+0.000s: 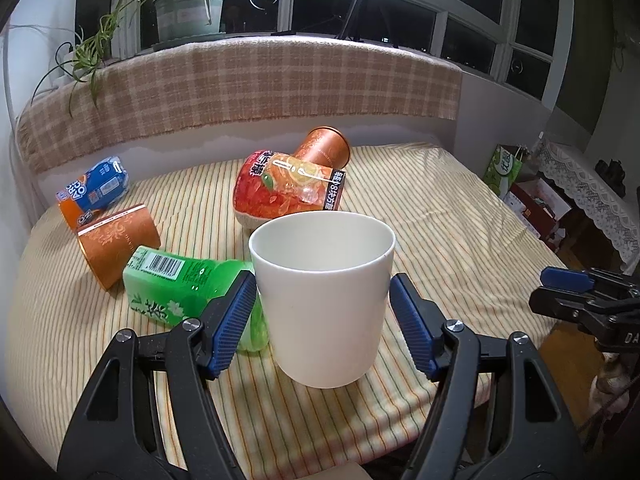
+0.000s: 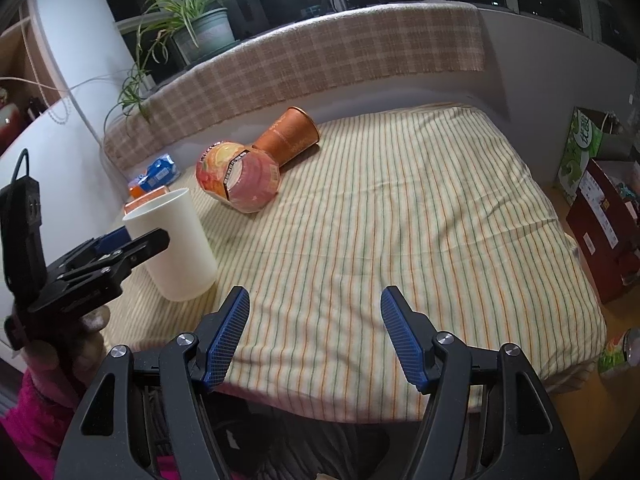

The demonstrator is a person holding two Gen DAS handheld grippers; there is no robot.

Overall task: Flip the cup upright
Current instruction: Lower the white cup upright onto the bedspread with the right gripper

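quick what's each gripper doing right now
Left gripper: open, jaws on either side of the upright white cup, small gaps showing.
Right gripper: open, holding nothing, over the striped cloth.

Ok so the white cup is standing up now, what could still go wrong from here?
The left gripper is open with its pads astride the white cup; pulling back crookedly could snag and tip it. The cup stands on soft striped cloth, so its footing may be unsteady. The green bottle lies close beside it and might get nudged and roll.
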